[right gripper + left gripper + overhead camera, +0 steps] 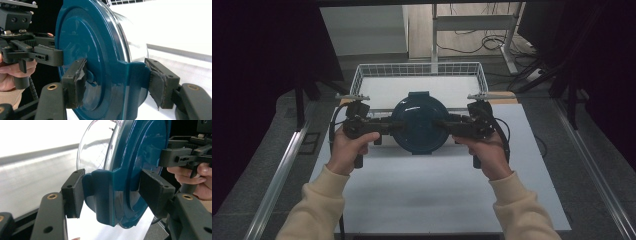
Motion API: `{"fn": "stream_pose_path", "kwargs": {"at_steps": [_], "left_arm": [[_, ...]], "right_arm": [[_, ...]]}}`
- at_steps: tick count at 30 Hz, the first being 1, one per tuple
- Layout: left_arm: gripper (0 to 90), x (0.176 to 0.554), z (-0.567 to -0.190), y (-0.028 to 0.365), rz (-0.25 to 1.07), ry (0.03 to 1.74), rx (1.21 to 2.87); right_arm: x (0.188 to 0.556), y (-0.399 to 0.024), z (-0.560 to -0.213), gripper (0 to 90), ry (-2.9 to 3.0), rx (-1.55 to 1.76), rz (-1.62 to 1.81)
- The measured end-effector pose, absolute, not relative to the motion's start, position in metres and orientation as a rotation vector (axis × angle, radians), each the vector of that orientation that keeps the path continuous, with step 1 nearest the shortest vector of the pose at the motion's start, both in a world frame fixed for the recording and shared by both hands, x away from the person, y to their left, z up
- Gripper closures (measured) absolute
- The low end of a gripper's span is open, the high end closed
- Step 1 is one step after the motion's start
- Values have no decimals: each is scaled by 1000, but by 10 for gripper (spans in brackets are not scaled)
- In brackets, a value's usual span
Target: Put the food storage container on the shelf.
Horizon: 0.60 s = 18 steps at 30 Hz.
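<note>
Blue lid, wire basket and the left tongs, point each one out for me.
blue lid (419, 125), high view, centre of its top.
wire basket (419, 68), high view, far rim.
left tongs (111, 188), left gripper view, midway between the pads.

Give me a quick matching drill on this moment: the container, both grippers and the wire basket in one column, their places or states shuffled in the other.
1. left gripper
2. right gripper
3. blue lid
4. wire basket

a. at the table's far edge
b. on a clear container, held between both grippers
c. clamped on the lid's left clip
d. clamped on the lid's right clip

Pairs: 1-c, 2-d, 3-b, 4-a
</note>
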State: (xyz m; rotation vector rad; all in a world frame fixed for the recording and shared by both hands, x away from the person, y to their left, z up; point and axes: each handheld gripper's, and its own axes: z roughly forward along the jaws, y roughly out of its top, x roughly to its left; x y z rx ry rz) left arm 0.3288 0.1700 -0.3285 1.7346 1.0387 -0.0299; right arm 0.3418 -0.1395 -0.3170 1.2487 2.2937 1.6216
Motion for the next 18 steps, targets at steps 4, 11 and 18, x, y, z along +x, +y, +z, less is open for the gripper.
{"fn": "stream_pose_path", "kwargs": {"at_steps": [4, 11, 18], "left_arm": [[395, 333, -316, 170, -7, 1035, 1742], [393, 345, -298, 170, -4, 1025, 1742], [392, 362, -283, 175, -16, 1022, 1729]], "right_arm": [[348, -139, -306, 362, 2293, 1244, 1632], [358, -139, -288, 364, 2288, 1230, 1630], [373, -135, -268, 366, 2290, 1222, 1611]]}}
